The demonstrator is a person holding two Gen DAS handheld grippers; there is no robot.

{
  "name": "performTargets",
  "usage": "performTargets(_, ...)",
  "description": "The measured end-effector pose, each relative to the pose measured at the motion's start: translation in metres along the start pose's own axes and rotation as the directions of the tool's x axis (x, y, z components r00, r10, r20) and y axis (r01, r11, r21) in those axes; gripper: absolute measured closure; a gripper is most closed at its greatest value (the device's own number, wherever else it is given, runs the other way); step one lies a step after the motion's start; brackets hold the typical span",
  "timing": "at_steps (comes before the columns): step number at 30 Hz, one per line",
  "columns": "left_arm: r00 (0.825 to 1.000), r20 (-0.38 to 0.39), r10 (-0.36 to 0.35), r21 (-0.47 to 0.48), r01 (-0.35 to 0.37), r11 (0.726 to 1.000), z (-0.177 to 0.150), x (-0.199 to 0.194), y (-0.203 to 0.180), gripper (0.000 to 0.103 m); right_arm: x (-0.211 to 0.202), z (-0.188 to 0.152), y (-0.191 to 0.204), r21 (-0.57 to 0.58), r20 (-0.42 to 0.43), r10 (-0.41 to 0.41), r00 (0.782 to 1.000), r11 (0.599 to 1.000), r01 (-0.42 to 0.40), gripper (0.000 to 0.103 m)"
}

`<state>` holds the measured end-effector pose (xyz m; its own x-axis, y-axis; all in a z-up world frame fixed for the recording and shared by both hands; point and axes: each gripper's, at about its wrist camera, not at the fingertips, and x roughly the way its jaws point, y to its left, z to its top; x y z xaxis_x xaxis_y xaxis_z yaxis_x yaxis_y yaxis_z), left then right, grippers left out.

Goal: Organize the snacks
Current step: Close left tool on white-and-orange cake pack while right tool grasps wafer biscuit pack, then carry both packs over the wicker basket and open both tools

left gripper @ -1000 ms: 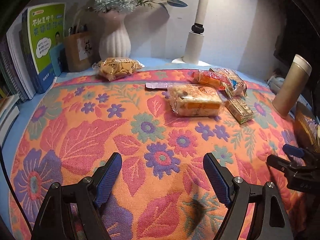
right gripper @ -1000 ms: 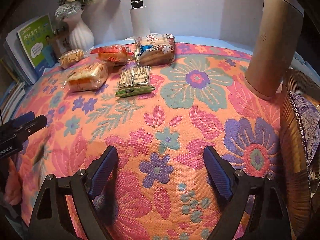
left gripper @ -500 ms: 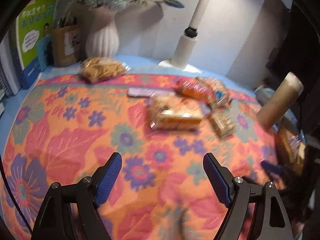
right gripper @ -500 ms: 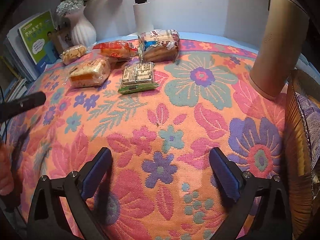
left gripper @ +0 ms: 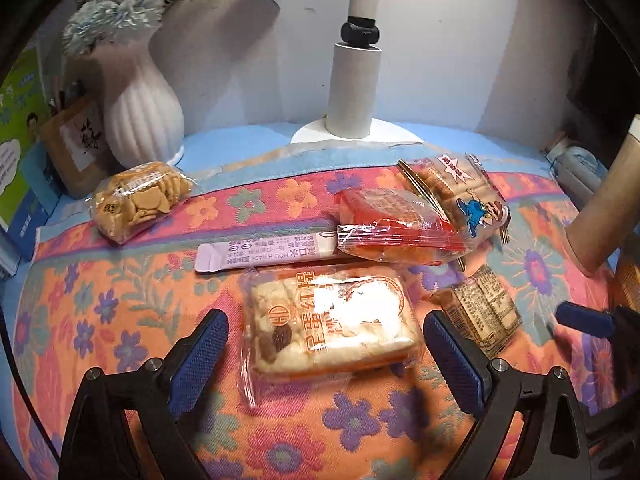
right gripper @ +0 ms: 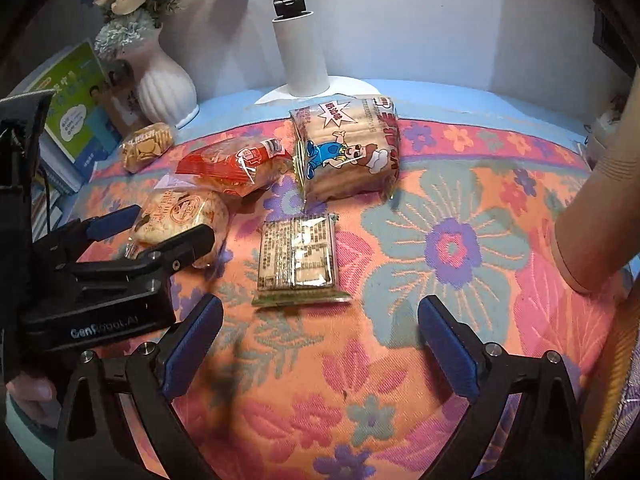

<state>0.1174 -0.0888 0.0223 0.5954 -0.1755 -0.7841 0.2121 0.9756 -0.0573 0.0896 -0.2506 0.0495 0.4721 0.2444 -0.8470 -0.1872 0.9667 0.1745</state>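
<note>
The left wrist camera sits low behind its own spread fingers, looking forward and slightly down across the flowered cloth (left gripper: 120, 320) toward the back wall, close to the cake packet (left gripper: 332, 320) that lies between them. The right wrist camera looks the same way from further right and a little further back, with the left gripper (right gripper: 160, 232) at its left edge and the flat cracker packet (right gripper: 298, 256) just ahead. Both views share the cluster of snacks, the white vase (left gripper: 140, 108) (right gripper: 166, 84) and the lamp post (left gripper: 354, 88) (right gripper: 302, 48).
</note>
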Motion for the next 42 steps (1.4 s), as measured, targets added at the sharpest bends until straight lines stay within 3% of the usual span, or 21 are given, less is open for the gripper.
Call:
performTargets(3, 1.0, 0.018, -0.02, -0.011, 0.02, 1.0, -0.001, -0.001, 0.013, 0.017, 0.013, 0.005, 0.0, 0.006, 0.012, 0.003, 1.0, 1.0, -0.003, 0.01)
performTargets(8, 0.998, 0.059, 0.001, -0.073, 0.003, 0.997, -0.005, -0.004, 0.042, 0.022, 0.026, 0.008, 0.005, -0.034, 0.05, -0.074, 0.996, 0.997, 0.076, 0.015)
performTargets(11, 0.997, 0.071, -0.044, -0.156, 0.054, 0.986, -0.006, -0.005, 0.06, 0.023, 0.03, 0.009, 0.012, -0.058, 0.069, -0.124, 0.99, 0.99, 0.128, 0.03)
performTargets(13, 0.996, 0.075, -0.04, -0.162, 0.052, 0.985, -0.007, -0.005, 0.062, 0.023, 0.028, 0.007, 0.017, -0.083, 0.094, -0.13, 0.987, 0.987, 0.137, 0.055)
performTargets(14, 0.997, 0.074, -0.031, -0.151, 0.042, 0.988, -0.007, -0.005, 0.06, 0.023, 0.026, 0.005, 0.018, -0.091, 0.103, -0.129, 0.986, 0.986, 0.139, 0.059)
performTargets(20, 0.997, 0.07, 0.01, -0.125, -0.001, 0.992, -0.015, -0.012, 0.05, 0.024, 0.019, -0.003, 0.017, -0.099, 0.108, -0.115, 0.987, 0.987, 0.126, 0.059)
performTargets(25, 0.996, 0.081, 0.042, -0.113, -0.033, 0.993, -0.042, -0.035, 0.047, 0.025, 0.004, -0.024, 0.019, -0.108, 0.094, -0.062, 0.994, 0.992, 0.072, 0.06)
performTargets(30, 0.994, 0.107, 0.011, -0.075, -0.003, 0.997, -0.074, -0.066, 0.035, 0.025, -0.022, -0.06, 0.02, -0.075, 0.082, 0.061, 0.995, 0.996, -0.055, 0.06)
performTargets(42, 0.987, 0.145, -0.073, -0.04, 0.08, 0.996, -0.1, -0.109, -0.003, 0.025, -0.073, -0.111, -0.005, 0.049, 0.115, 0.144, 0.983, 0.987, -0.15, 0.06)
